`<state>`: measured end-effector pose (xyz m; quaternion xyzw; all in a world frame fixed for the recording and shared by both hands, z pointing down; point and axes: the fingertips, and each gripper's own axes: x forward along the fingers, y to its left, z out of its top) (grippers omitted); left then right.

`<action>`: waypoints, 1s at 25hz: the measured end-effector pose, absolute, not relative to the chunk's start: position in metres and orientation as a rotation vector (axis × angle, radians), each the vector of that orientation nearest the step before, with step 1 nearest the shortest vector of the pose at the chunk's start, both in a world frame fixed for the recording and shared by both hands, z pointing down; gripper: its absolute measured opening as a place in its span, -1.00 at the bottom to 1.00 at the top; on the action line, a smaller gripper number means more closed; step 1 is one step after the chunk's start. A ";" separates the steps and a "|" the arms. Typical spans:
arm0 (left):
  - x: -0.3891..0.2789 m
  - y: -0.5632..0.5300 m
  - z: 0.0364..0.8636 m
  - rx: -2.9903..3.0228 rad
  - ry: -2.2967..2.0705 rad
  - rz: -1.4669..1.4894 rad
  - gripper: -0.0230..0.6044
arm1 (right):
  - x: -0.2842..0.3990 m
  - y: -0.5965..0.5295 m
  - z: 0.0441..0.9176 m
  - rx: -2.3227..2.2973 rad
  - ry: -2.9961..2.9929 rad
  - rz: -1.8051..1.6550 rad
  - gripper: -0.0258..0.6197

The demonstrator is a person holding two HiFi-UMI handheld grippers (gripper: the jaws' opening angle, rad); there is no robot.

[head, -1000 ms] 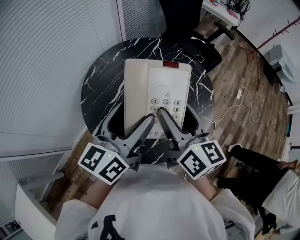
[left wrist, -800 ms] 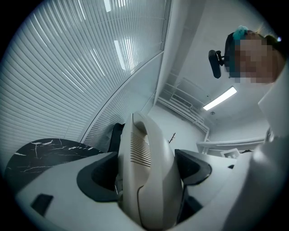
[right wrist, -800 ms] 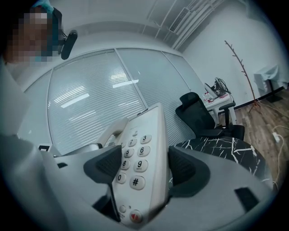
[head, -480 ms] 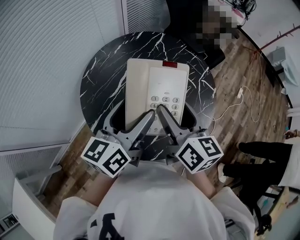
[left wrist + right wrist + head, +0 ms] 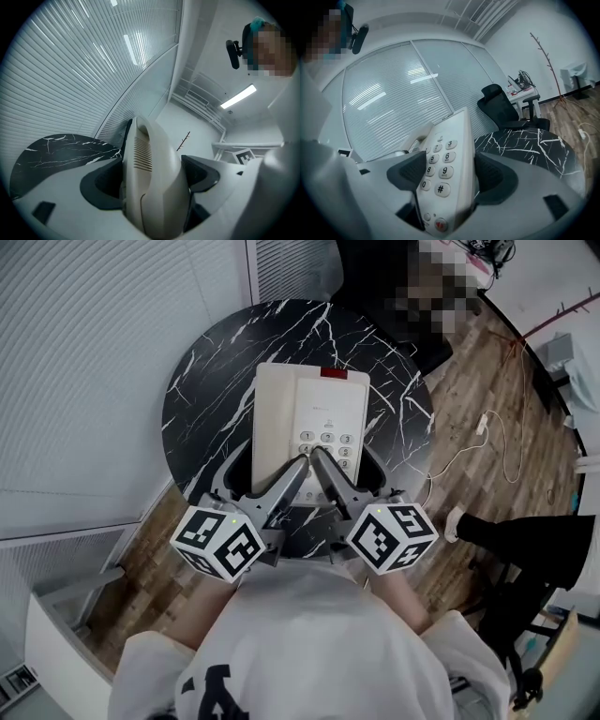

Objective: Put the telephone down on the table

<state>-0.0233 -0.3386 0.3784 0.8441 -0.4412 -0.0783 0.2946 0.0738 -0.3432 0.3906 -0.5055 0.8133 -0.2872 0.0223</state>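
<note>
- A head view looks steeply down on a round black counter (image 5: pixel 211 390) with white marble-like veins; it stands on a wood-plank floor (image 5: pixel 478 399) beside a wall of white blinds (image 5: pixel 94 381).
- A cream desk telephone (image 5: pixel 311 418) sits over the middle of the counter, its keypad facing up and its handset (image 5: pixel 272 427) cradled along the left side. A small red strip (image 5: pixel 333 373) marks its far edge.
- The person holds the telephone by its near end with both claws, one at each near corner.
- The left claw (image 5: pixel 149 180) is clamped on the handset side: one jaw lies on the top face and the other on the underside, with the body filling the gap between them.
- The right claw (image 5: pixel 449 176) is clamped on the keypad side: one jaw presses beside the number keys and the other presses the underside.
- With a jaw of each claw beneath it, the near end is off the counter. Whether the far end touches the surface cannot be told.
- Two cubes with black-and-white square markers (image 5: pixel 218 542) sit on the claws, close to the person's white shirt.
- Beyond the counter stand a black office chair (image 5: pixel 501 108) and a thin branching coat stand (image 5: pixel 546 61).
- A white cable (image 5: pixel 497 442) trails across the floor on the right, near another person's dark-trousered leg (image 5: pixel 525 540).
</note>
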 end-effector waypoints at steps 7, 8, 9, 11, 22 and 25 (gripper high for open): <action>-0.025 -0.341 0.395 2.221 -1.178 -0.165 0.33 | 0.072 -0.346 0.408 -1.575 2.509 -0.949 0.12; -0.025 -0.342 0.398 2.217 -1.178 -0.158 0.33 | 0.071 -0.345 0.411 -1.577 2.507 -0.961 0.12; -0.025 -0.342 0.400 2.212 -1.177 -0.152 0.33 | 0.071 -0.345 0.414 -1.579 2.503 -0.974 0.12; -0.027 -0.342 0.405 2.203 -1.176 -0.141 0.33 | 0.070 -0.345 0.419 -1.583 2.498 -0.996 0.12; -0.029 -0.343 0.429 2.157 -1.174 -0.093 0.33 | 0.067 -0.345 0.444 -1.594 2.477 -1.089 0.12; -0.029 -0.344 0.437 2.143 -1.172 -0.081 0.33 | 0.066 -0.346 0.452 -1.598 2.472 -1.114 0.12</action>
